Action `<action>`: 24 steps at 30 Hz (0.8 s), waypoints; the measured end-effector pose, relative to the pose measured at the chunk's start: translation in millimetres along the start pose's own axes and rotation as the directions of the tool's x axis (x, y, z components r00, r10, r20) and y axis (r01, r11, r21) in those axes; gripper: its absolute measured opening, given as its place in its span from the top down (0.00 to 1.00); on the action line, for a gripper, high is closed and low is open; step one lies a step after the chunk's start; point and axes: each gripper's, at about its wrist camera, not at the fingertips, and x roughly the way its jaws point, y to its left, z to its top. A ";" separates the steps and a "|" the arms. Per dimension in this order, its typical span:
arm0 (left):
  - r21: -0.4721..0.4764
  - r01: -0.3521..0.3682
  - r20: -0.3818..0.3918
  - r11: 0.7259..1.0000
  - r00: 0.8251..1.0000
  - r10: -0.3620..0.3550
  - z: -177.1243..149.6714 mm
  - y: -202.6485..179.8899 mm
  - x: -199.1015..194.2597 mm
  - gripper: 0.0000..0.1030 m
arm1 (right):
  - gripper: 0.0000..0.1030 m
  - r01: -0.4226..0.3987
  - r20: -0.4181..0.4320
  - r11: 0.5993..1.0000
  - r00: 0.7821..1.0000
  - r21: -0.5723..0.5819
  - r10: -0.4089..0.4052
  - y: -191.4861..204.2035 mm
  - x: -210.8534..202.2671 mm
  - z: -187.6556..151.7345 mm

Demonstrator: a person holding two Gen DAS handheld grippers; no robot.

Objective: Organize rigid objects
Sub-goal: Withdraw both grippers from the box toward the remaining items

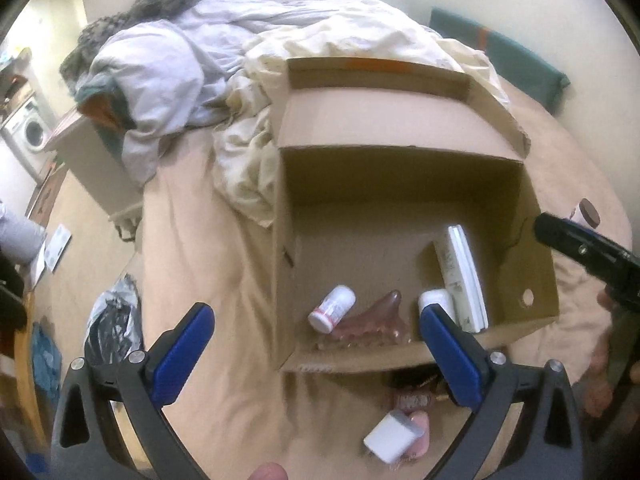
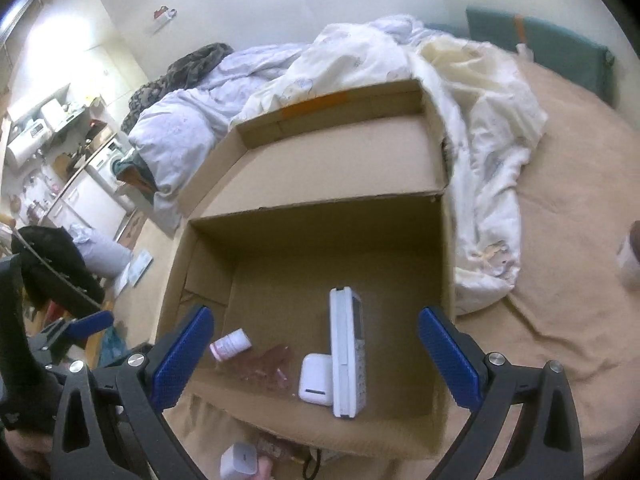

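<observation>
Both the left gripper (image 1: 316, 356) and right gripper (image 2: 316, 356) are hanging spread and empty. The white square charger (image 1: 392, 438) is lying just below them, outside the open brown cardboard box (image 1: 536, 280); a careless reach risks nudging it off the bed.

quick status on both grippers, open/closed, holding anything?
Left gripper: open wide, holding nothing, above the cardboard box.
Right gripper: open wide, holding nothing, above the same box.
</observation>
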 end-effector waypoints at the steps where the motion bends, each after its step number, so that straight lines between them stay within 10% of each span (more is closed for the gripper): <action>1: -0.003 -0.001 -0.004 1.000 1.000 0.001 -2.9 1.5 -1.7 0.01 | 0.00 0.005 0.005 1.000 1.000 -0.007 -0.005 0.7 -3.0 -0.3; 24: -0.092 0.006 -0.142 0.996 0.990 -0.019 -54.6 9.6 16.1 0.01 | 0.00 0.004 -0.171 0.998 0.985 0.058 0.006 -9.8 -30.0 -75.0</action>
